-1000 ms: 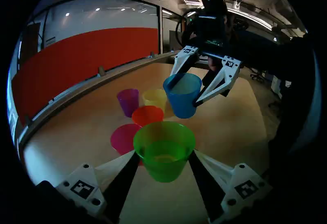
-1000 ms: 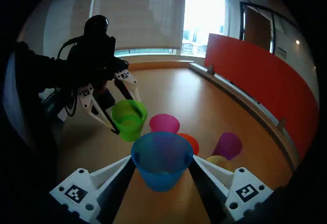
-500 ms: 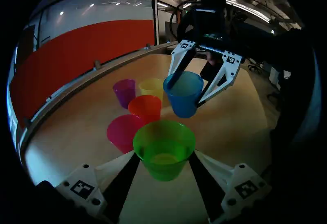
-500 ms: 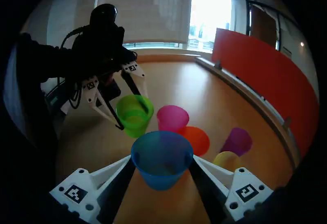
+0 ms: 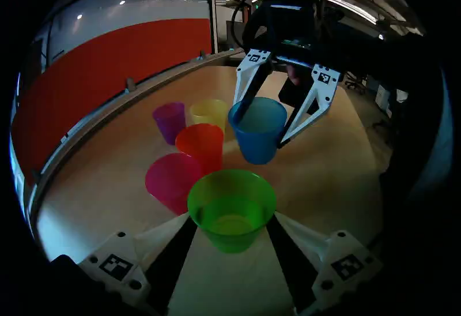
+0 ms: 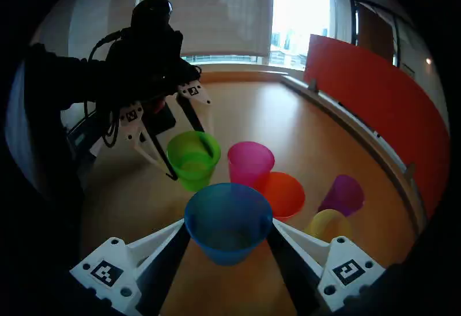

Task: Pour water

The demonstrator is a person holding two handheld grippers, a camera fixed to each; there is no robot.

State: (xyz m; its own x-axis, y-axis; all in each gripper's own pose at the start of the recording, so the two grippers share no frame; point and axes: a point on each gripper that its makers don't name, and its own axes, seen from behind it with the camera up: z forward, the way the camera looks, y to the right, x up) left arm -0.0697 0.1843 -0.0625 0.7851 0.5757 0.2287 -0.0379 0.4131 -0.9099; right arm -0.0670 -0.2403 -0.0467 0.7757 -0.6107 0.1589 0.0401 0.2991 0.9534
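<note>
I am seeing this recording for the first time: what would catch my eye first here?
A green cup sits between the jaws of the left gripper, facing a blue cup held by the right gripper. On the wooden table beside them cluster a pink cup, an orange cup, a purple cup and a yellow cup. A long red panel runs along one side.

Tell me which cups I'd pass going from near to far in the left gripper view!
green cup → pink cup → orange cup → yellow cup. I skipped the blue cup, held in the air, and the purple cup, about level with yellow.
</note>
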